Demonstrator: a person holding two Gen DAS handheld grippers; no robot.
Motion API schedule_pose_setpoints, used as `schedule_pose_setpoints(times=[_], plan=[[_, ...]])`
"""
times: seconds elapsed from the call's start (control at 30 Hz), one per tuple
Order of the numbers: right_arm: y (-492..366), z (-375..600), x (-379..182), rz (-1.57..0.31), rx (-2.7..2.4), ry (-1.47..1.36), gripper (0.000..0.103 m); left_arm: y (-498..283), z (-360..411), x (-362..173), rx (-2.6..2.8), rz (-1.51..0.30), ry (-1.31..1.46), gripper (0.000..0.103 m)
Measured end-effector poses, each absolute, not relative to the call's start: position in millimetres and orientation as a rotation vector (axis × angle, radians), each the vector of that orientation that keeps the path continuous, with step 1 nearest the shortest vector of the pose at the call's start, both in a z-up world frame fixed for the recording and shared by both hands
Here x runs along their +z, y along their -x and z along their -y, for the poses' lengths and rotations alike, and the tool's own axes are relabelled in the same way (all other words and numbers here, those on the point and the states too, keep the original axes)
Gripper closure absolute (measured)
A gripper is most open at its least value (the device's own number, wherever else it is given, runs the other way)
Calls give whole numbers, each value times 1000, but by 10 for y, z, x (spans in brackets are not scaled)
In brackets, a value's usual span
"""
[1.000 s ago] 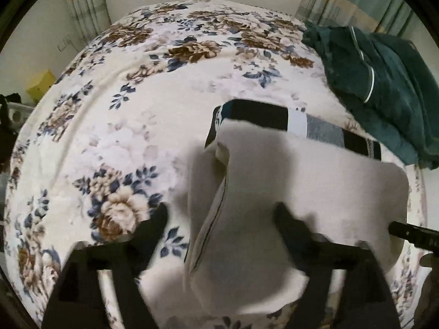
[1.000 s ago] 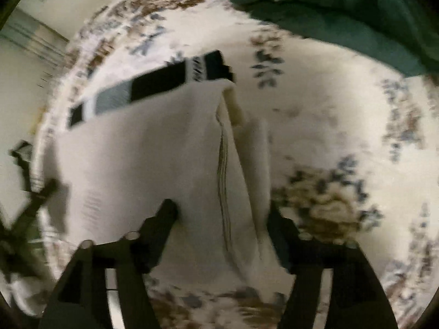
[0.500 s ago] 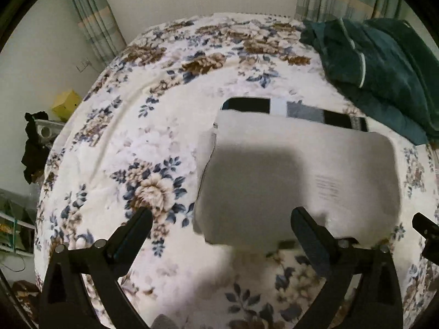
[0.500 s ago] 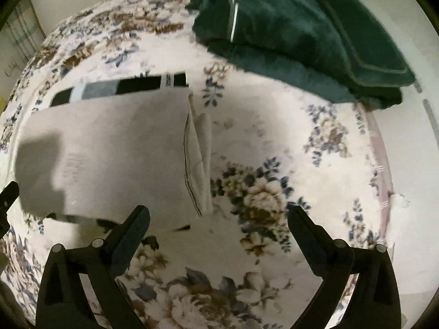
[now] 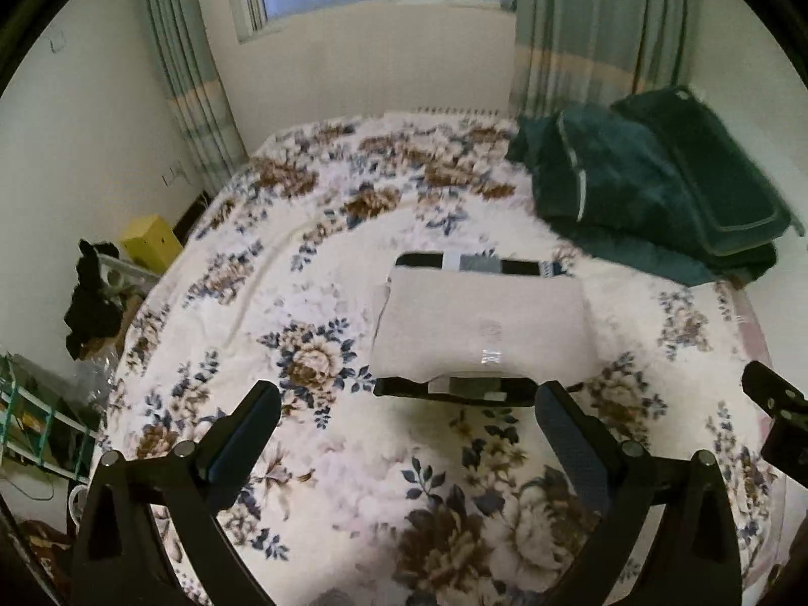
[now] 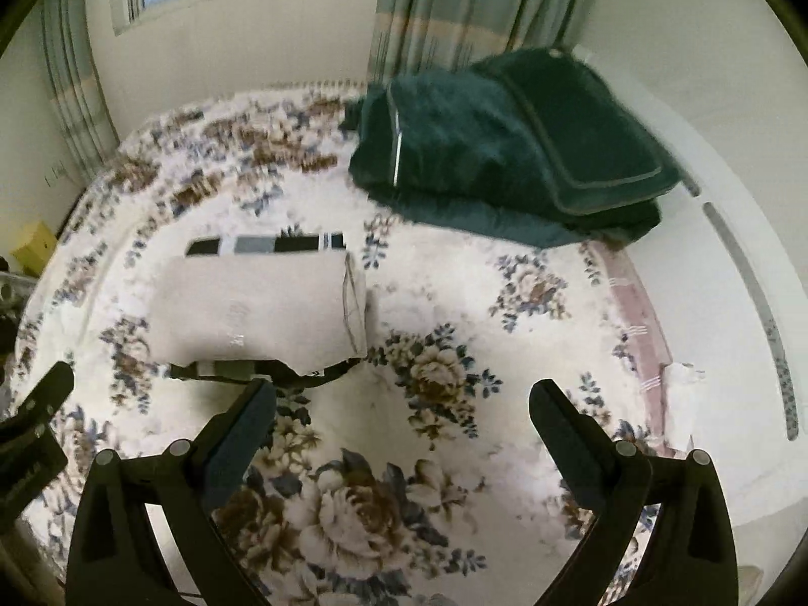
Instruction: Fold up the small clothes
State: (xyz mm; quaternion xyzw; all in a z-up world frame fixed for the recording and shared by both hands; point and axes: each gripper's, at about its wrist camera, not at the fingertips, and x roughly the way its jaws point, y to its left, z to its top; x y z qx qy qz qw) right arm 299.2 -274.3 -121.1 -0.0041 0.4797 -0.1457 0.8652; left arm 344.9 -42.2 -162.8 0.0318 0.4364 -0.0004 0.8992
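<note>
Folded beige garment lies on the floral bedspread ahead of and below both my grippers, long axis crosswise to my fingers, roughly between my left gripper and right gripper, both wide and empty.

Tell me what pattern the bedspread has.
Cream bedspread with brown and blue flowers; clearest in the left wrist view.
</note>
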Motion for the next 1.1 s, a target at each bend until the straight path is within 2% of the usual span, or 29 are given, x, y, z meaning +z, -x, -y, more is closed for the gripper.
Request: schedule_pose_setpoints(times=[0.27, 0.53, 0.73, 1.1], plan=[[-1930, 2625, -180, -874, -280, -7, 1, -2660, 373, -816, -14, -798, -43, 0], [-1116, 2517, 529, -753, -245, -10, 1, -2098, 347, -352, -27, -723, -23, 0], [-753, 2482, 825, -702, -222, -1, 1, -1852, 356, -188, -33, -687, -20, 0], [-502, 2460, 952, -688, -184, -2, 1, -1520, 370, -54, -34, -638, -18, 0]])
